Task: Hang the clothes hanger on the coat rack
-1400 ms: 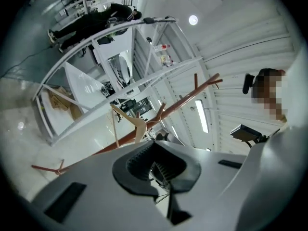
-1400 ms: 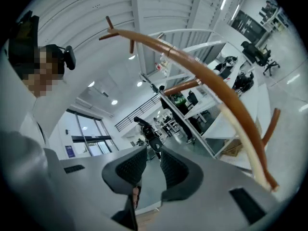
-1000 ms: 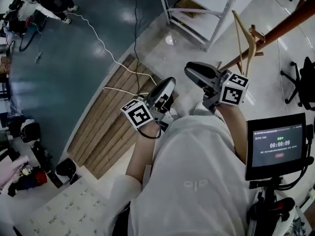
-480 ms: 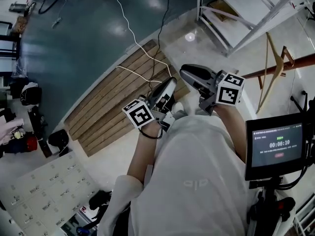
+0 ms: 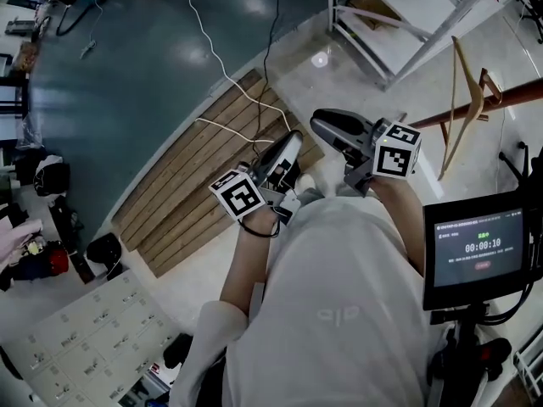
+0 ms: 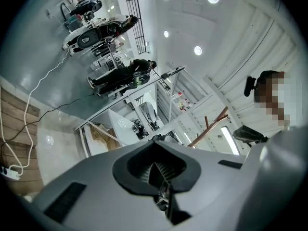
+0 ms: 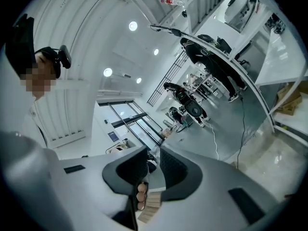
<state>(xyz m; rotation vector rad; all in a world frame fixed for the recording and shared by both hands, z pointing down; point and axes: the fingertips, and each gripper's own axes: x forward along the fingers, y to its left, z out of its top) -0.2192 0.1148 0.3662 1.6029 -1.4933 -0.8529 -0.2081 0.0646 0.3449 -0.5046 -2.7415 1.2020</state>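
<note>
Hanger (image 5: 462, 62) looks already hung on the coat rack (image 5: 517, 98), left tool (image 6: 156, 170) clenched empty, right tool (image 7: 151, 170) released and empty, so next probably just confirm it sits.

White shirt (image 5: 339, 287); grey left gripper (image 5: 294, 139), right gripper (image 5: 321, 125); black-white cubes (image 5: 238, 195).
</note>
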